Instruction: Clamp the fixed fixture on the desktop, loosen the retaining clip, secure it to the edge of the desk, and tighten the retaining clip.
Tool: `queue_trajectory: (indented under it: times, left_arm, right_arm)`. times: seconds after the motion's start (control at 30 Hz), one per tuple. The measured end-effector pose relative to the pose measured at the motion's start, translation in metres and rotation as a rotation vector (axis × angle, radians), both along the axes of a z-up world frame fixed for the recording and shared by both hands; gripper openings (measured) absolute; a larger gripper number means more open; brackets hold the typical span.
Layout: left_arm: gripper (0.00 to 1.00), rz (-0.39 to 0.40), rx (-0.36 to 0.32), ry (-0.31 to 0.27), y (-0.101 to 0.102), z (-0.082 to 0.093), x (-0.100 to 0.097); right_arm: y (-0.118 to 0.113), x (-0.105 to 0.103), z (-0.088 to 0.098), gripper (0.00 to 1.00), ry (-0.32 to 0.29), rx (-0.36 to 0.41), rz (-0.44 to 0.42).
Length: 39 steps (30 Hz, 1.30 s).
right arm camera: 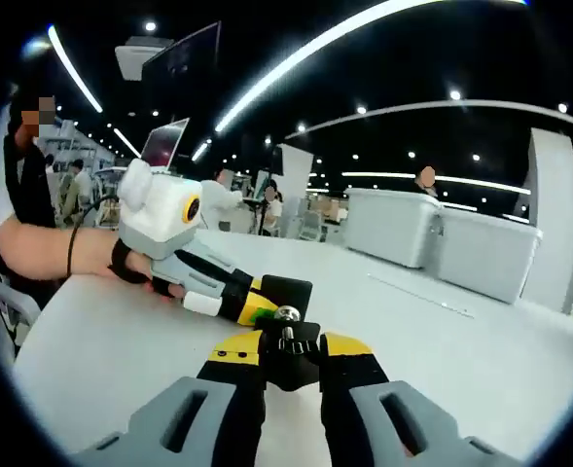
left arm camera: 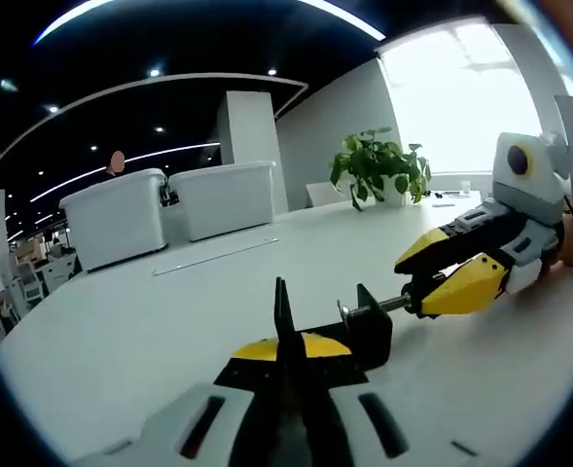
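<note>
A black clamp fixture (left arm camera: 366,329) rests low over the white desk (left arm camera: 121,331). My left gripper (left arm camera: 288,346), its black jaws tipped in yellow, is shut on the clamp's upright frame. The silver screw (left arm camera: 388,305) sticks out to the right, and my right gripper (left arm camera: 419,284) comes in from that side, shut on the screw's end. In the right gripper view my right gripper (right arm camera: 288,350) holds the screw knob (right arm camera: 287,314) between its yellow tips. Beyond it, the left gripper (right arm camera: 255,302), carried by a hand, grips the black clamp (right arm camera: 288,289).
Two white bins (left arm camera: 116,216) (left arm camera: 230,195) stand at the desk's far side, with a potted plant (left arm camera: 378,165) to their right. A thin strip (left arm camera: 213,258) lies on the desk. A person's forearm (right arm camera: 43,248) reaches in from the left; people stand in the background.
</note>
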<state>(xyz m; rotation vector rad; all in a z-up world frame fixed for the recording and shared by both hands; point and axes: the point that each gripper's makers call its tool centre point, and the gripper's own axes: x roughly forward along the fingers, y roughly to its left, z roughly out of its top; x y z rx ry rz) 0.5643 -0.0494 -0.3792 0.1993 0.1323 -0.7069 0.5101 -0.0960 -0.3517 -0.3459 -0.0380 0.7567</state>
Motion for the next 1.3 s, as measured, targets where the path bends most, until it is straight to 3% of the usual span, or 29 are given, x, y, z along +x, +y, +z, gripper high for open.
queue_trajectory:
  times: [0.07,0.2,0.27,0.37,0.4,0.53,0.7,0.83,0.97,1.03,1.3]
  left_arm:
    - [0.05,0.000,0.000,0.000,0.000,0.000,0.000]
    - [0.05,0.002,0.000,0.000,0.000,0.000,0.000]
    - [0.05,0.002,0.001,0.000,0.000,0.000,0.000]
    - [0.05,-0.001,0.001,0.000,0.000,0.000,-0.001]
    - [0.05,-0.002,0.000,0.000,0.000,0.000,-0.001]
    - [0.05,-0.003,0.000,0.000,0.000,0.000,-0.001]
    - [0.05,-0.004,0.000,0.001,0.000,0.000,0.000]
    - [0.05,-0.004,-0.001,0.003,0.000,0.000,0.000]
    - [0.05,-0.004,-0.001,0.003,0.000,0.000,0.001]
    - [0.05,-0.004,-0.001,0.003,0.000,0.000,0.000]
    - [0.05,-0.003,0.000,0.000,0.000,0.000,0.001]
  right_arm:
    - [0.002,-0.001,0.000,0.20,-0.063,-0.063,-0.004]
    - [0.004,0.000,0.000,0.20,-0.128,-0.134,-0.022]
    - [0.004,-0.001,-0.001,0.20,-0.125,-0.131,-0.022]
    - [0.002,0.000,0.000,0.20,-0.051,-0.056,-0.020]
    - [0.000,0.001,0.003,0.20,0.007,0.022,-0.027]
    - [-0.012,0.008,0.005,0.25,0.162,0.190,-0.060]
    - [-0.009,0.007,-0.006,0.25,0.345,0.285,-0.008]
    - [-0.012,0.010,-0.004,0.24,0.403,0.358,-0.006]
    - [-0.008,0.004,-0.002,0.22,0.341,0.323,0.013]
    - [-0.006,0.003,0.003,0.19,0.260,0.270,0.030]
    - [0.002,-0.005,0.000,0.19,-0.113,-0.134,-0.007]
